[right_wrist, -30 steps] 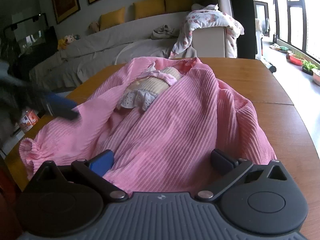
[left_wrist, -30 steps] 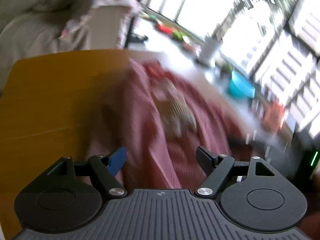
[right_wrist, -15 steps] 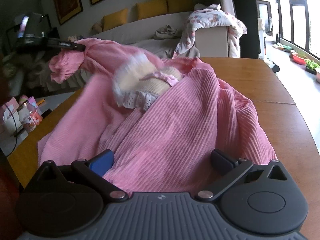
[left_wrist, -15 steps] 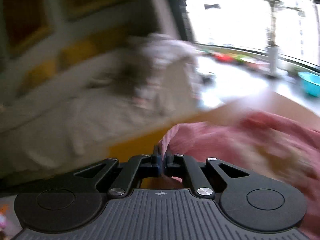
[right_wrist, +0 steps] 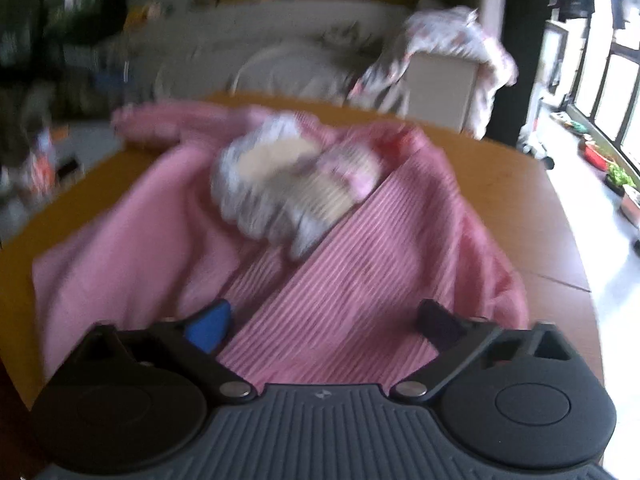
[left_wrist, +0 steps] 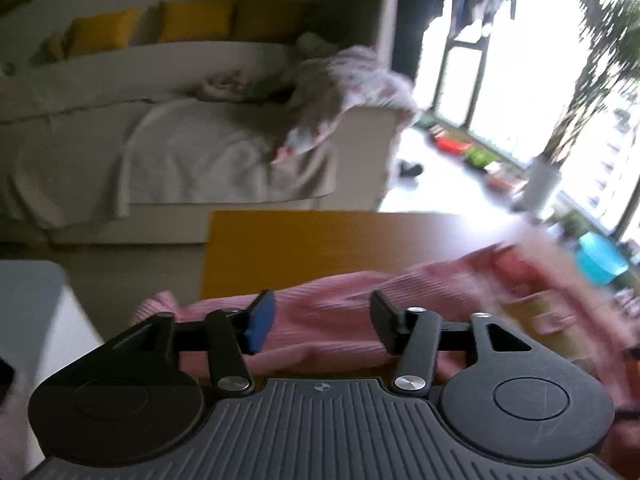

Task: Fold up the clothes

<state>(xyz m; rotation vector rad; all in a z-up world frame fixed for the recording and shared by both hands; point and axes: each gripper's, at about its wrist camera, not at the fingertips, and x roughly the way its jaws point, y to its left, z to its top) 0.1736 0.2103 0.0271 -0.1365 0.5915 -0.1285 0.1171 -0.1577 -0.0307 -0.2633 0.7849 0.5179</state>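
Home living room: draped sofa [left_wrist: 180,152], yellow cushions [left_wrist: 192,26], wooden table [left_wrist: 320,248].

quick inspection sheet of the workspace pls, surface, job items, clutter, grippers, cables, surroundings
Surface: orange-brown wooden table, mostly covered by the garment.
Job's things: pink ribbed garment spread out, cream and white frilled collar panel facing up, one sleeve reaching toward the far left edge.
Clutter: nothing seen on the table.
Grippers: left gripper open over the pink fabric; right gripper open over the garment's near edge.
Cables: nothing seen.
Surroundings: beige sofa with mustard cushions, bright windows; views blurred.
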